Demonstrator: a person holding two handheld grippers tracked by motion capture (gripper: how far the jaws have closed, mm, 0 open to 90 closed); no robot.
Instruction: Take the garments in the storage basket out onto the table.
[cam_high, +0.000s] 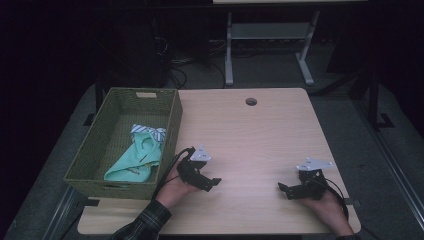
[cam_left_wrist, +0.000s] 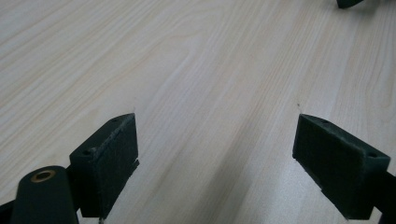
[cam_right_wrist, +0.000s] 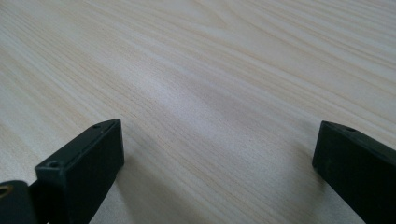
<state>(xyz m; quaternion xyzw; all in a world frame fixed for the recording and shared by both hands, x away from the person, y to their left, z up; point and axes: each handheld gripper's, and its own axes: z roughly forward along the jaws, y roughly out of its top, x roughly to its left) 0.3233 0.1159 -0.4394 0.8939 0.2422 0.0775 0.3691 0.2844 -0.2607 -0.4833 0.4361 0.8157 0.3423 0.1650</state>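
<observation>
The left gripper (cam_high: 212, 183) rests low over the table (cam_high: 250, 145) with its jaws spread wide and nothing between them; in the left gripper view bare pale wood runs between the two black pads (cam_left_wrist: 109, 161). The right gripper (cam_high: 285, 189) sits well apart from it, toward four o'clock of the tabletop, jaws likewise wide and empty, its own view showing plain wood grain between them.

Outward from the left gripper, at about ten o'clock, stands the woven green basket (cam_high: 170, 131), hanging over the table's left edge; inside it lies a mint-green garment (cam_high: 135, 162), crumpled, with a striped cloth (cam_high: 149, 132) touching its far end at twelve o'clock.

What could go wrong, as I judge it: the garment lies deep against the basket's near wall, so a reach from the left gripper may catch the rim or the weave and drag the basket farther off the edge; a shallow pinch may take one fold alone, and the cloth would slide out on the lift; the striped piece, touching the garment, could come up with it; the cable trailing by the left hand (cam_high: 175, 187) might snag on the basket's corner.

A tan label (cam_high: 145, 94) sits on the basket's far rim, too small to read; small dark marks on the garment cannot be made out either.
</observation>
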